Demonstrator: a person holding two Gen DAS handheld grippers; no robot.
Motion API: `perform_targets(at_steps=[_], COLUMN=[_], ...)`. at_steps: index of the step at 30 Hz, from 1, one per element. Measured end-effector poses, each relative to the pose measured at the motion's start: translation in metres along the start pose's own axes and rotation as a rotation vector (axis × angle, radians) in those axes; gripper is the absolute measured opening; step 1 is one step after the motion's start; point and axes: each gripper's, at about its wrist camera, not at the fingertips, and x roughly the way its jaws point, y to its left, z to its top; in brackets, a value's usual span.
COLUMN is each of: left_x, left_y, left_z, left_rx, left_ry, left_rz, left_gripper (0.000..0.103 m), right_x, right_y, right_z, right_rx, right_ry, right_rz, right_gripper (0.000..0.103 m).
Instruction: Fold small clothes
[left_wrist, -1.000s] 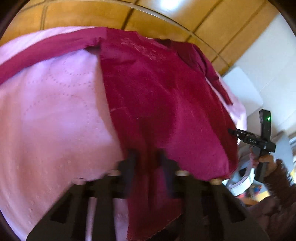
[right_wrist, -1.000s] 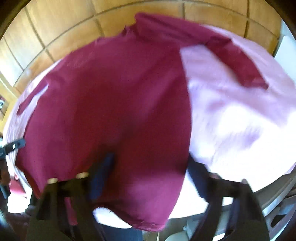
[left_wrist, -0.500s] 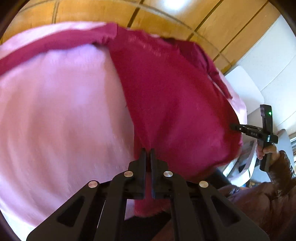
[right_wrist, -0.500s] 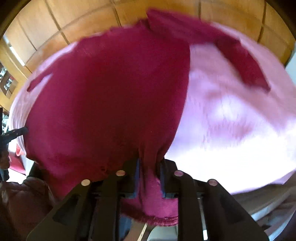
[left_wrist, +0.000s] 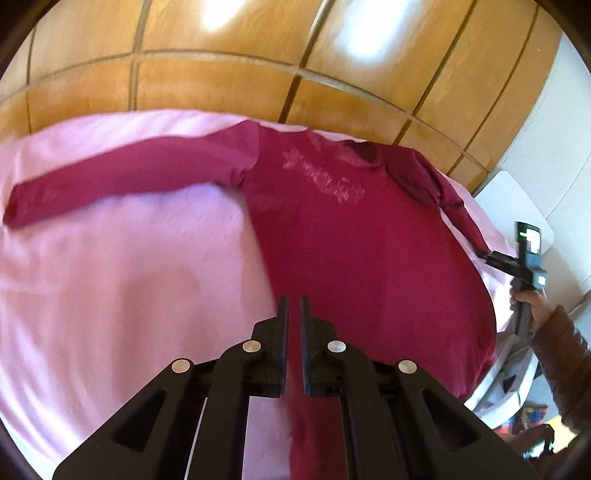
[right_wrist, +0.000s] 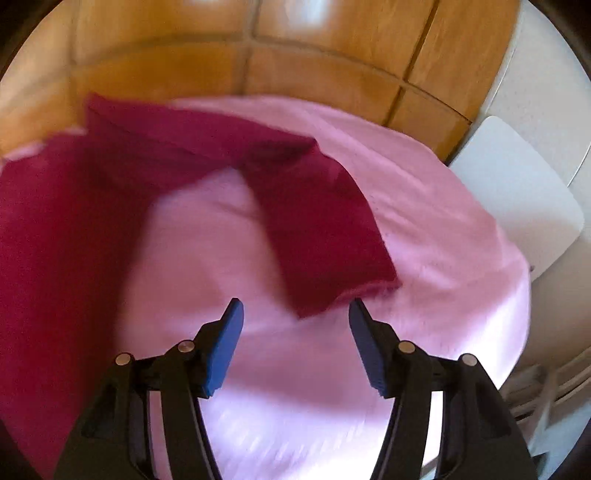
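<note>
Both hand-held grippers are over a bed with a pink cover (left_wrist: 110, 280). My left hand-held gripper (left_wrist: 291, 310) has its jaws almost together, and the lower hem of a dark red long-sleeved shirt (left_wrist: 351, 236) is pinched between them; a strip of red cloth hangs down between the black fingers at 6 o'clock in the left wrist view. From there the shirt lies spread on the pink cover toward 12 o'clock, front side up, with a pale print (left_wrist: 325, 177) on the chest. One sleeve (left_wrist: 122, 181) lies straight out toward 9 o'clock. The other sleeve runs toward 3 o'clock, and its cuff end is close to the tip of my right hand-held gripper (left_wrist: 491, 256), which my right hand (left_wrist: 528, 306) holds at the edge of the bed.

In the right wrist view, my right hand-held gripper (right_wrist: 295, 314) has just been opening. Its blue pads (right_wrist: 221, 350) stand well apart, and they press on nothing. The cuff of this sleeve (right_wrist: 332, 258) lies on the cover just ahead of the tips, toward 12 o'clock. This view is blurred. Behind the bed there is a wall of wooden panels (left_wrist: 221, 74).
</note>
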Motion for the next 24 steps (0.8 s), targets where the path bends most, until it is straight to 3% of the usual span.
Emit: perform_targets(at_steps=[2,3,10,13,15,24], left_x=[0.009,0.014,0.063,0.081,0.091,0.120], left_y=[-0.011,-0.016,-0.050,-0.060,-0.066,-0.074], left_z=[0.005,0.007,0.023,0.028,0.031,0.039], left_rx=[0.031,0.042,0.140,0.165,0.180,0.182], left_ry=[-0.005,-0.001,0.078,0.099,0.110,0.162], left_rz=[0.003,0.006,-0.001,-0.006,-0.005,0.017], left_gripper=[0.003,0.003,0.003,0.003,0.003,0.003], right_x=[0.021,0.025,-0.054,-0.077,-0.079,-0.004], right_y=[-0.006,-0.009,-0.075,-0.115,-0.143,-0.228], right_z=[0.003,0.008,0.044,0.064,0.078,0.136], right_rx=[-0.008,-0.006,0.164,0.252,0.299,0.481], right_ry=[0.033,0.034,-0.172,-0.234,-0.258,-0.139], right_rz=[-0.015,-0.030,0.060,0.046,-0.012,-0.175], right_gripper=[0.012,0.008,0.007,0.007,0.007,0.007])
